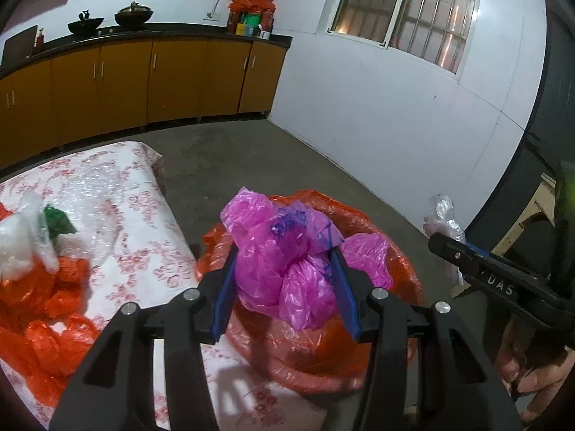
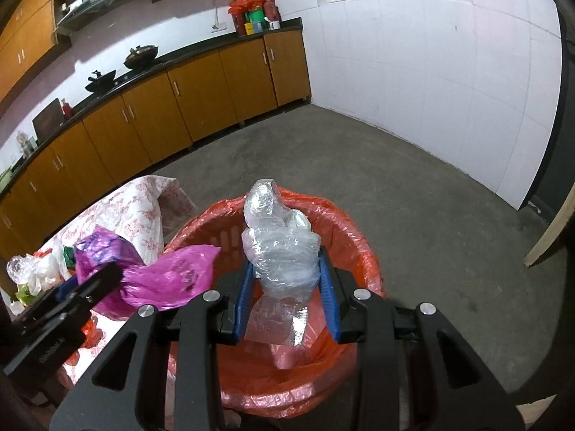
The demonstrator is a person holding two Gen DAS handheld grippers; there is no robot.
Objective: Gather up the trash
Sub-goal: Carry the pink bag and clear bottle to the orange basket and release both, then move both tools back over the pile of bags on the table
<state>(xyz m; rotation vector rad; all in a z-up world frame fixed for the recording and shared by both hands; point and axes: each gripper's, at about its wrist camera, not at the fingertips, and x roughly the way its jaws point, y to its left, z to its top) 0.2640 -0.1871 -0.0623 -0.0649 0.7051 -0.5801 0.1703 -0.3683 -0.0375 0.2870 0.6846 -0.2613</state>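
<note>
Both grippers carry loads above the bin. The left gripper [image 1: 285, 287] has its blue fingers [image 1: 224, 298] pressed on either side of a crumpled pink plastic bag [image 1: 287, 258], gripping the knotted middle so the loose ends hang free. The bag is clear of the table [image 1: 151, 251] and sits over the near side of the orange-lined trash basket [image 1: 381, 222], which stands on the floor just beside the table edge.

The right gripper [image 2: 287, 291] holds a wad of clear plastic wrap [image 2: 280, 248] between its fingers [image 2: 329, 298], set fairly narrow, the wad bulging above them. It hangs over the basket mouth [image 2: 345, 230], pointed down into the opening.

Judgement: the basket's place against the table keeps the carry short, and the liner folded over the rim holds the mouth open, so both pieces can fall straight in. Both loads appear to be at the release stage.

More trash lies on the table's floral cloth: orange plastic bags [image 1: 46, 298], white crumpled plastic [image 1: 21, 240], a green scrap [image 1: 57, 221] and a sheet of bubble wrap [image 1: 97, 194]. Collection is only partly done.

Risk: light film may cling to the fingers or drift onto the rim.
</note>
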